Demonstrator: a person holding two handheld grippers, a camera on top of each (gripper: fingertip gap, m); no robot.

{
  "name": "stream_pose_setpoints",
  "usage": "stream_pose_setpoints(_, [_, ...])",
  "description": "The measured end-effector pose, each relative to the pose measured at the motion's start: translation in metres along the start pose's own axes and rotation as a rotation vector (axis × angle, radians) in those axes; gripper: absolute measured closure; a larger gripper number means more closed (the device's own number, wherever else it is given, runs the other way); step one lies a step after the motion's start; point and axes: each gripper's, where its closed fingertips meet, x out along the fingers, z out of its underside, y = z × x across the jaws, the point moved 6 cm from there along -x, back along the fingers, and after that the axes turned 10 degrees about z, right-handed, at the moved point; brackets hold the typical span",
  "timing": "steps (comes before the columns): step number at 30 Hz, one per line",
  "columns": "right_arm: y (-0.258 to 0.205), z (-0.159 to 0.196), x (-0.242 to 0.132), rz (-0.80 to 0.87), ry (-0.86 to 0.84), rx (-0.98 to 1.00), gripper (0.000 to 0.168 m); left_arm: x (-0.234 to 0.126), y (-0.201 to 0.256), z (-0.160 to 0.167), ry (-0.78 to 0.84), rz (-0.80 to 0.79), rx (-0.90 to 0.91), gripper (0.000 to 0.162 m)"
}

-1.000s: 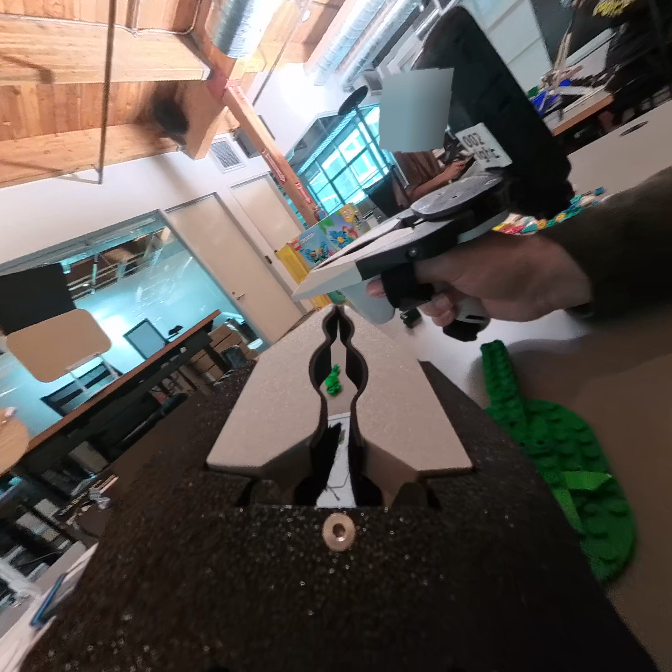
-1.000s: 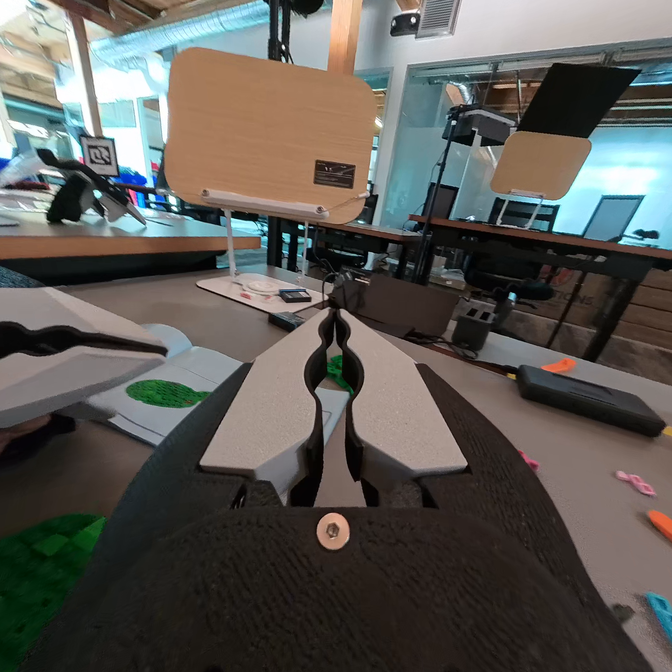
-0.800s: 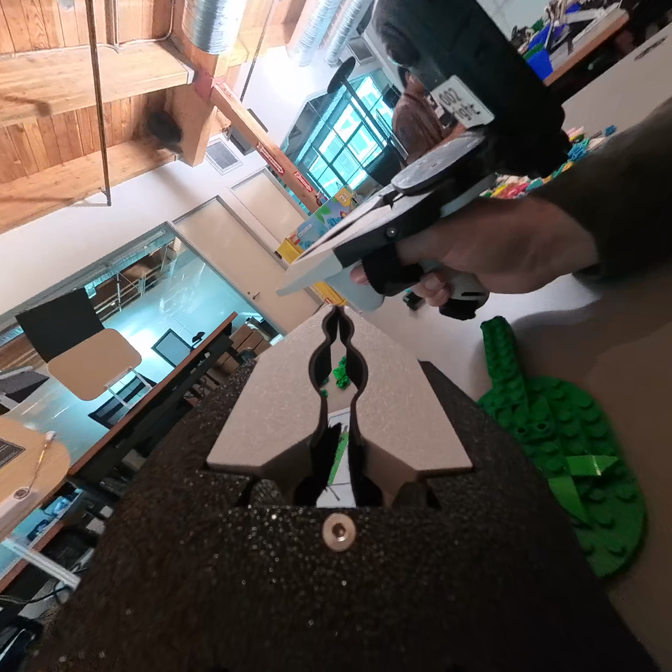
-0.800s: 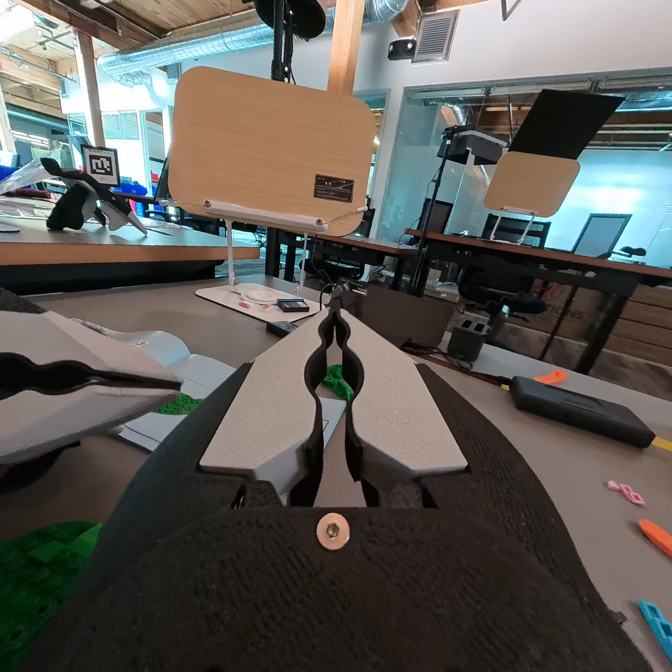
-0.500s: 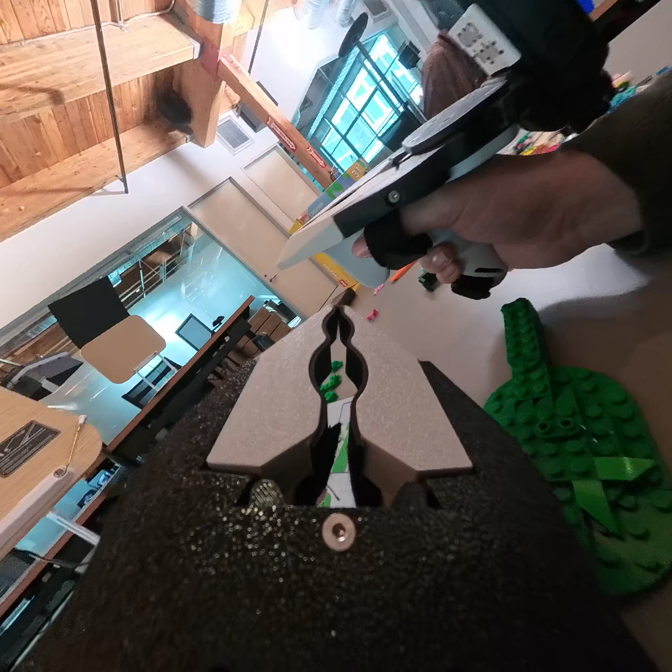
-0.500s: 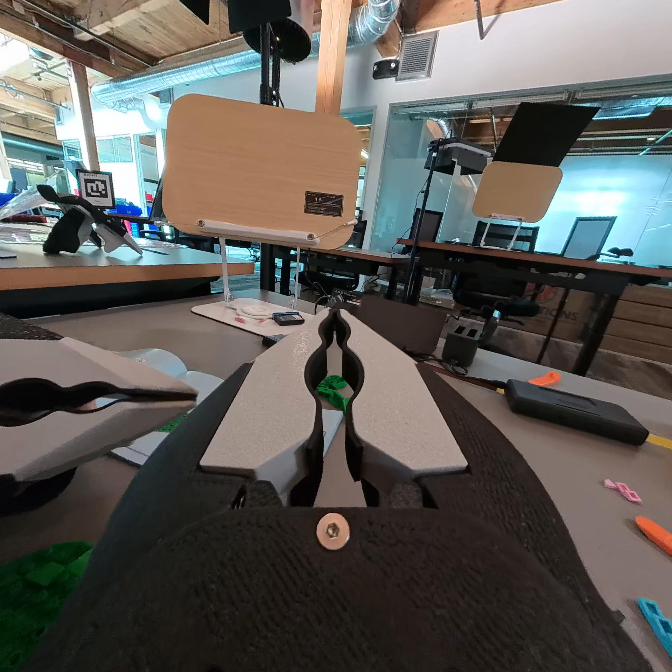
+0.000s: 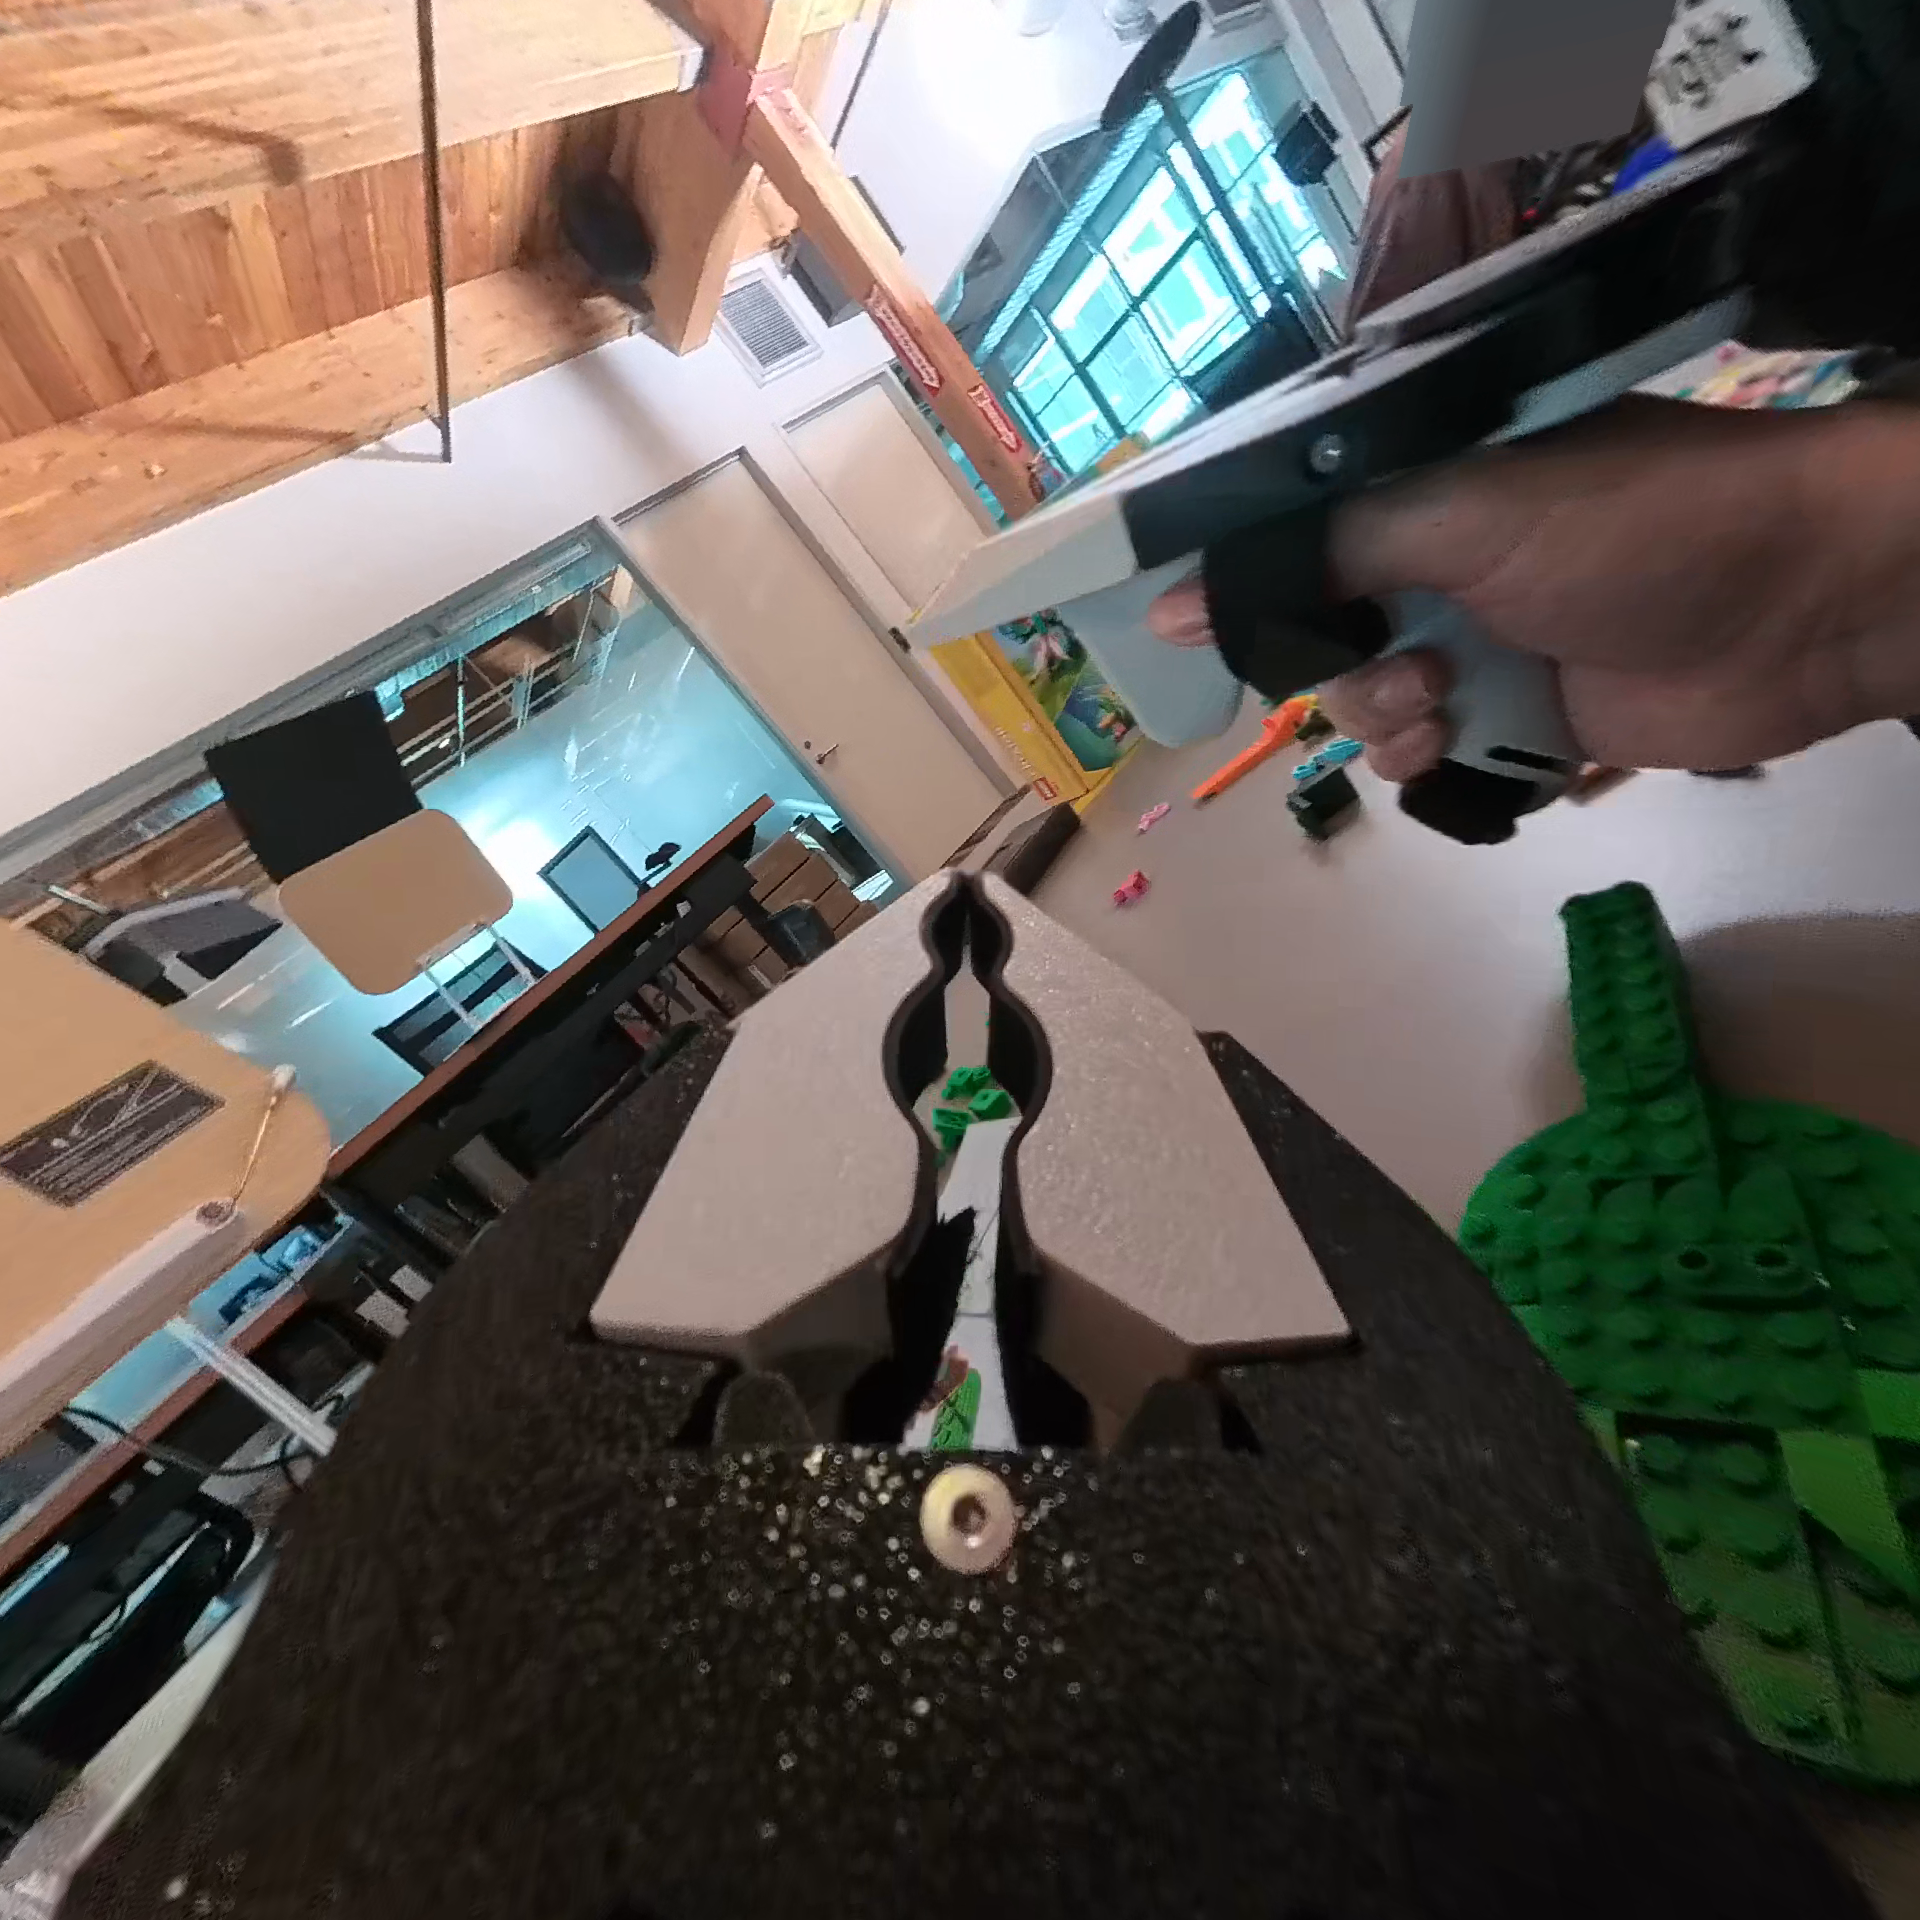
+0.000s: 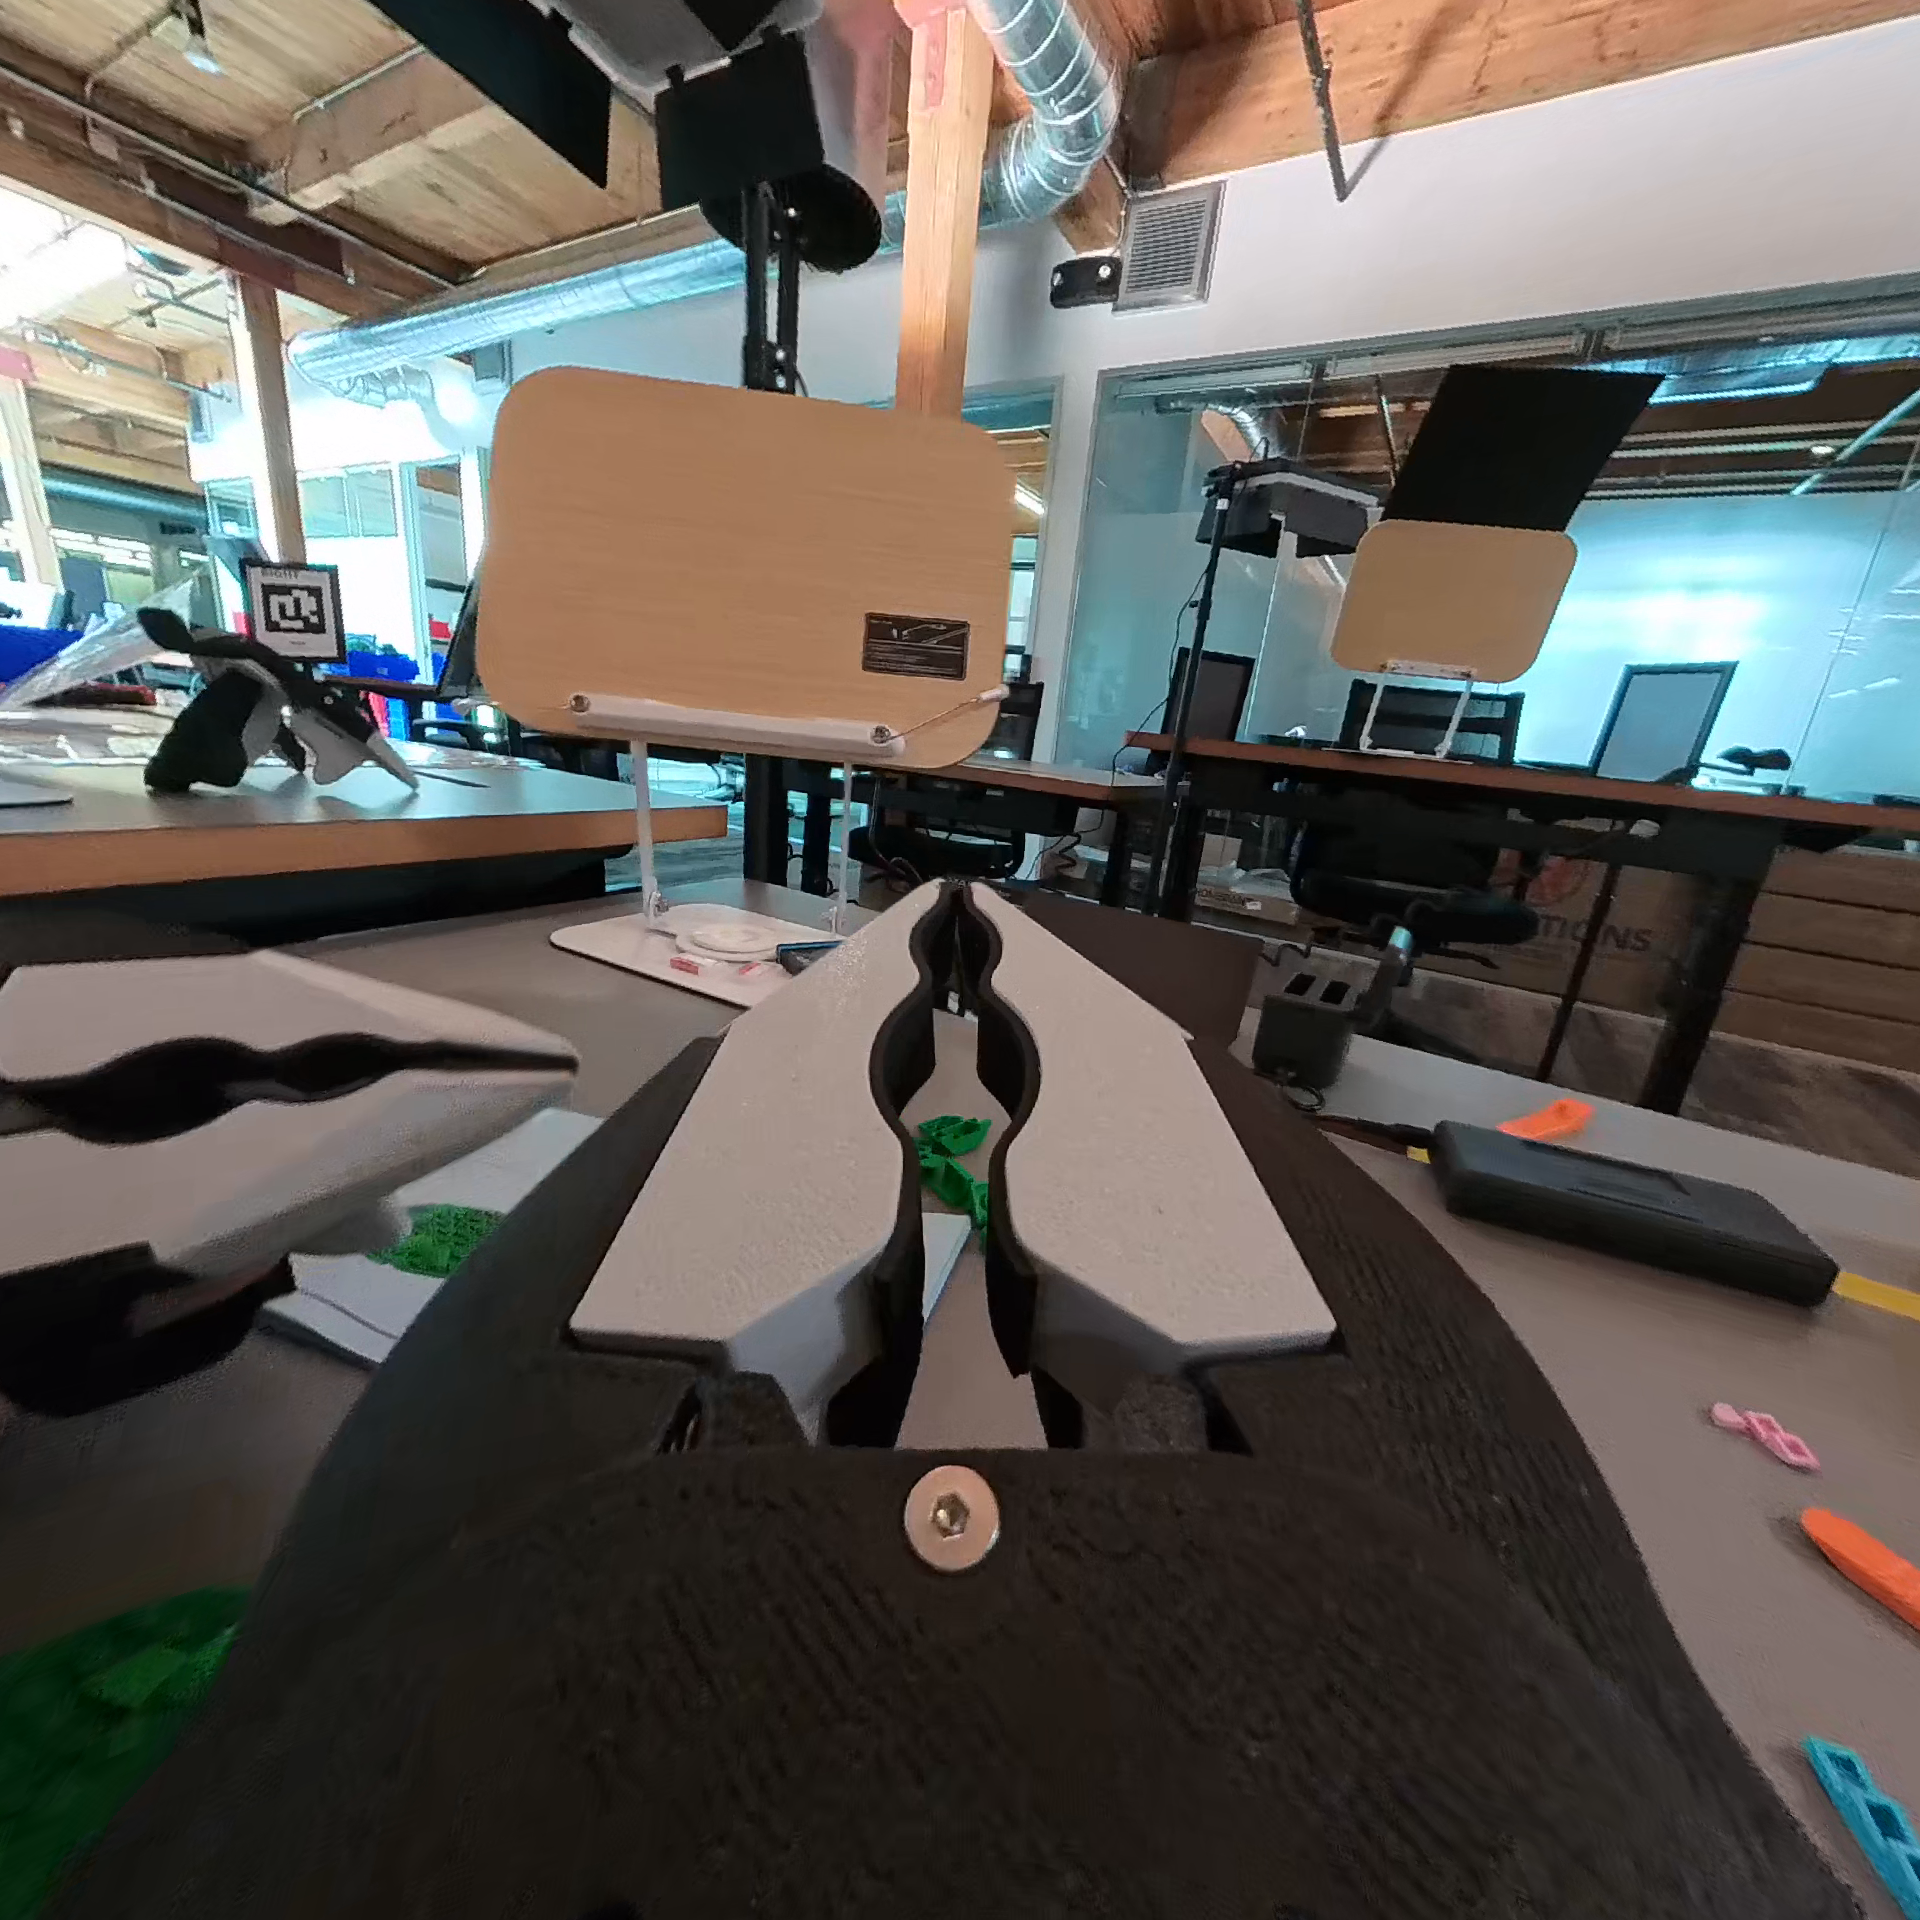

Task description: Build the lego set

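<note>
Though both wrist views are half filled by their own black housings, each shows its gripper pressed tip to tip and empty: the left gripper (image 7: pixel 966 906) and the right gripper (image 8: pixel 958 902). Small green pieces (image 8: pixel 951 1153) show only through the gap, partly masked, lying by a white booklet (image 8: pixel 343 1288) on the grey tabletop (image 8: pixel 1558 1371). Cut off at the frame edge, the green studded plate (image 7: pixel 1704 1288) lies flat near the left gripper. Open tabletop stretches rightward toward a black box (image 8: pixel 1631 1210) and scattered orange pieces (image 8: pixel 1865 1569). A wooden stand (image 8: pixel 743 566) carries a dark label.
</note>
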Motion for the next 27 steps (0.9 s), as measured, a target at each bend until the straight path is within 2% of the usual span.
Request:
stream_pose_setpoints(5, [-0.012,0.000,-0.001,-0.055,0.028,-0.035,0.168,-0.003,-0.008,0.003,0.011,-0.027,-0.046,0.162])
stream_pose_setpoints(27, [-0.010,0.008,0.002,-0.044,-0.009,-0.032,0.168,-0.004,-0.009,0.002,0.040,-0.004,-0.056,0.162])
